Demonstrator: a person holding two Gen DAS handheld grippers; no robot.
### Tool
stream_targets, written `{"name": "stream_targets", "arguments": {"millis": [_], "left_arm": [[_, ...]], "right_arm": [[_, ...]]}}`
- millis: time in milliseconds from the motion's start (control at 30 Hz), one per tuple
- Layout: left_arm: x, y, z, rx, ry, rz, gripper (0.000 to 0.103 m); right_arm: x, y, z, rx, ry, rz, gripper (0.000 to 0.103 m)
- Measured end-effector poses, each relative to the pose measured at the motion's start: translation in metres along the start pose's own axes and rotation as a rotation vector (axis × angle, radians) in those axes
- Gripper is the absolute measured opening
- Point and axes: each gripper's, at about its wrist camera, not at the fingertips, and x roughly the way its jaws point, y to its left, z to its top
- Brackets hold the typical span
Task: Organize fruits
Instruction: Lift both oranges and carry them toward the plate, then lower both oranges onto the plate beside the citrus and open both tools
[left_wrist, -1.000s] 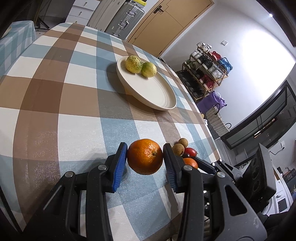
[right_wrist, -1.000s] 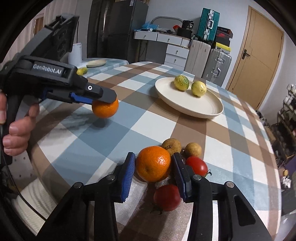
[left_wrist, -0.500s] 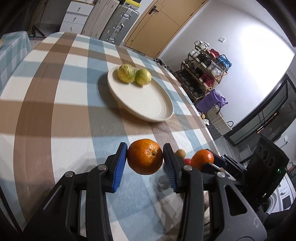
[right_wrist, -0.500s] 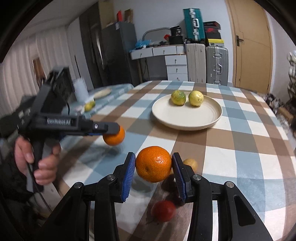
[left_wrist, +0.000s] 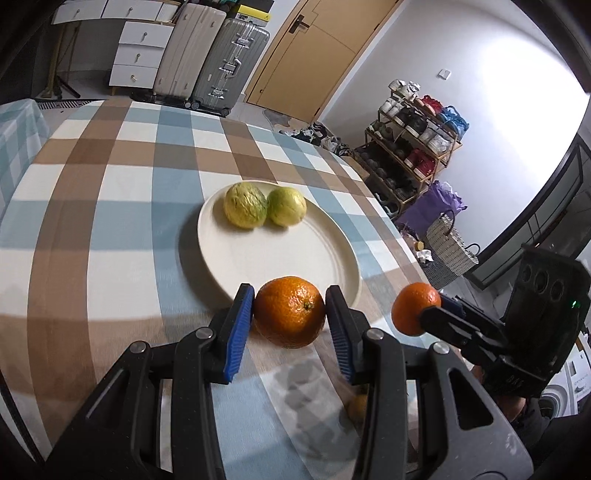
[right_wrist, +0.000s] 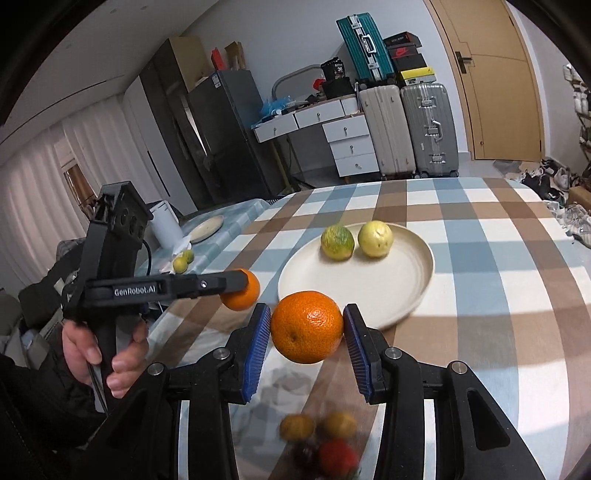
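Observation:
My left gripper (left_wrist: 290, 315) is shut on an orange (left_wrist: 289, 312) held in the air just in front of the cream plate (left_wrist: 295, 258). My right gripper (right_wrist: 306, 328) grips a second orange (right_wrist: 307, 326), also lifted, near the plate's (right_wrist: 388, 288) front rim. Two yellow-green fruits (left_wrist: 245, 205) (left_wrist: 287, 206) lie at the far side of the plate. From the right wrist view, the left gripper (right_wrist: 236, 288) and its orange (right_wrist: 242, 295) hang to the left, held by a hand (right_wrist: 96, 350). In the left wrist view, the right gripper's orange (left_wrist: 415, 308) is at the right.
Small brown fruits (right_wrist: 297, 426) (right_wrist: 340, 424) and a red tomato (right_wrist: 338, 458) lie blurred on the checked tablecloth (right_wrist: 498, 295) under the right gripper. Suitcases (right_wrist: 428, 125) and drawers stand beyond the table. A side table at left holds a plate (right_wrist: 207, 229) and small fruits.
Both grippers rose and moved toward the plate with their oranges. The right gripper lifted its orange off the pile of small fruits, and its view rolled.

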Motion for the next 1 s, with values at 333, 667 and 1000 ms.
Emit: {"name": "stream_targets", "arguments": {"millis": [333, 667, 1000], "left_arm": [[0.048, 0.026, 0.040, -0.012, 0.027, 0.029, 0.037], [0.085, 0.042, 0.060, -0.009, 0.047, 0.049, 0.037], [0.098, 0.047, 0.058, -0.011, 0.069, 0.060, 0.037]], "right_arm": [[0.068, -0.027, 0.041, 0.052, 0.095, 0.041, 0.041], [0.126, -0.057, 0.057, 0.167, 0.178, 0.074, 0.042], [0.150, -0.063, 0.058, 0.180, 0.211, 0.061, 0.042]]}}
